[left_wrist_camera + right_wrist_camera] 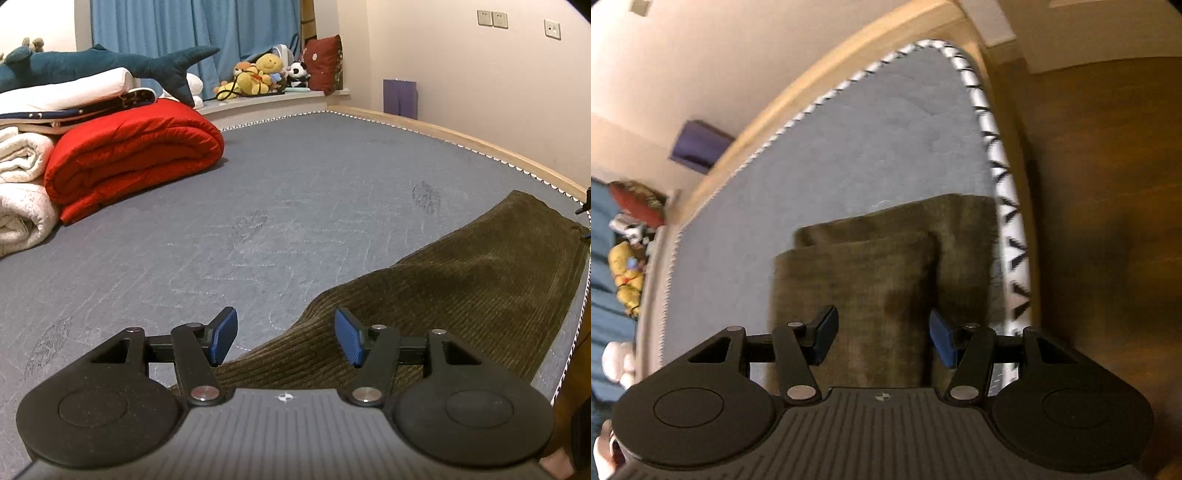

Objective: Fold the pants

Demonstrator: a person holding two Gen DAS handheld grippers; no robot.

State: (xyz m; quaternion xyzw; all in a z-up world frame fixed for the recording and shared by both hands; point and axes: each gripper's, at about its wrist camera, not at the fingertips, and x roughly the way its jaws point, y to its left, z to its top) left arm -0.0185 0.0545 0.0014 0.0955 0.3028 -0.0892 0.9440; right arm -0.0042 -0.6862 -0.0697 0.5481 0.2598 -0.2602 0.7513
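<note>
Left wrist view: the left gripper (285, 339) hangs released, nothing between its pads, over the olive-brown corduroy pants (461, 280) on the grey quilted mattress (258, 206). Right wrist view, blurred: the right gripper (882, 338) is likewise released above what appears an already doubled end of the pants; grip both layers together near the edge and keep the hems aligned.

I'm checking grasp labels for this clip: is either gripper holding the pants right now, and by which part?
Nothing is held. The left gripper and right gripper both stand open above the olive pants.
</note>
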